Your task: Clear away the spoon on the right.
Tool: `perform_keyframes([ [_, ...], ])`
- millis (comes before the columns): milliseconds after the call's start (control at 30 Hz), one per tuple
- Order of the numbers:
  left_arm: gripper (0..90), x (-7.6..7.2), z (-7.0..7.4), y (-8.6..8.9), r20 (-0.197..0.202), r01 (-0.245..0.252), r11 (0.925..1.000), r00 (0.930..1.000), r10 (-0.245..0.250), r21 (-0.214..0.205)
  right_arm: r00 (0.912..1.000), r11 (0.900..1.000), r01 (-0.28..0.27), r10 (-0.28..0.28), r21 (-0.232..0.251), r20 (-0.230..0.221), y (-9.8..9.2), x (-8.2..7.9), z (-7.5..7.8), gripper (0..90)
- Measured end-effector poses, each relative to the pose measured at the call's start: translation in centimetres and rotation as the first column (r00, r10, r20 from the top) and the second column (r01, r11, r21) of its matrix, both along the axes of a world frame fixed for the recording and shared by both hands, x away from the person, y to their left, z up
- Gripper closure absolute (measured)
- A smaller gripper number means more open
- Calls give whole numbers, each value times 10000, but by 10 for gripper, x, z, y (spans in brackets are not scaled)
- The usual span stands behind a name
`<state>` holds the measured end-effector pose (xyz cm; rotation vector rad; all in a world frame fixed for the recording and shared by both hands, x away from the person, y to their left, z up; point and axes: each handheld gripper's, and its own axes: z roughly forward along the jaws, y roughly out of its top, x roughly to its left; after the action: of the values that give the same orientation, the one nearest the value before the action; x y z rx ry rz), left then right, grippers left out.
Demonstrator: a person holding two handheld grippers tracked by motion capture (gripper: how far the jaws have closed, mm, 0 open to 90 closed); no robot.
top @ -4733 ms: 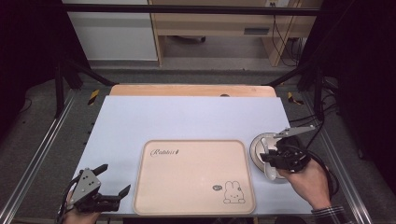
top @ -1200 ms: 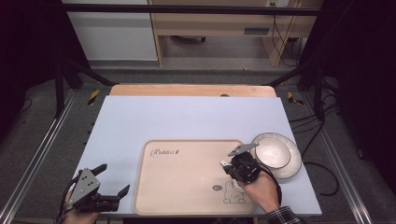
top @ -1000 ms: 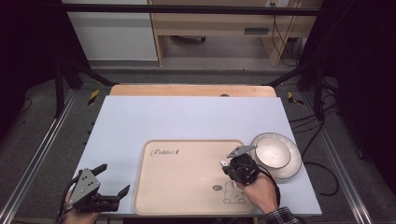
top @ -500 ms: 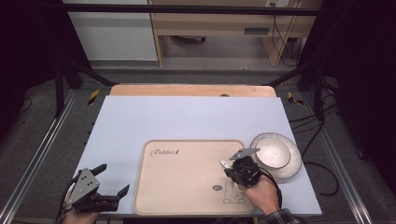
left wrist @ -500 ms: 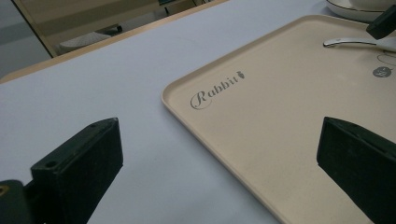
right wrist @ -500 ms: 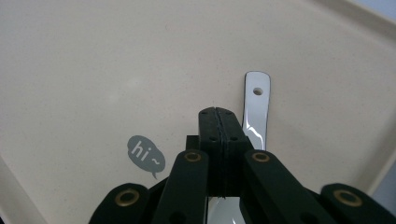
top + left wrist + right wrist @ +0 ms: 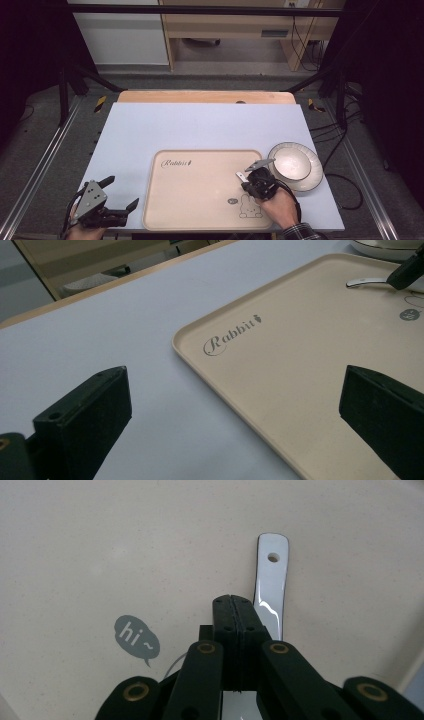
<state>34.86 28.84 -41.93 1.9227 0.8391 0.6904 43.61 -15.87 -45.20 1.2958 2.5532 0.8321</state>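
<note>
- Gripping a shiny metal spoon (image 7: 271,587) by its handle, the right tool (image 7: 256,181) had its jaws clenched over the beige tray (image 7: 200,207), beside the rabbit print
- Spoon's holed end lay against the tray
- Left tool (image 7: 121,197) sat released, jaws wide, at the tabletop's (image 7: 200,127) near-left corner
- White plate (image 7: 295,162) rested just right of the tray
</note>
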Motion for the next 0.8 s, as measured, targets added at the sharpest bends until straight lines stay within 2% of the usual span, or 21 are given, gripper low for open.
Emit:
perform_keyframes([
  [200,0,0,0,-1,-12,-5,10000,10000,5,46,10000,9999,-16,17,-152,38,-4,3,-2,900],
  [467,0,0,0,-1,-16,13,10000,10000,-13,90,9993,9992,363,-363,-162,-14,-7,5,-3,900],
  [767,1,0,-1,-2,-20,26,9999,10000,-26,132,9990,9990,431,-432,-138,-58,-8,7,-3,899],
  [800,1,0,-1,-2,-20,22,9999,10000,-22,133,9996,9994,286,-286,-185,8,-9,7,-3,899],
])
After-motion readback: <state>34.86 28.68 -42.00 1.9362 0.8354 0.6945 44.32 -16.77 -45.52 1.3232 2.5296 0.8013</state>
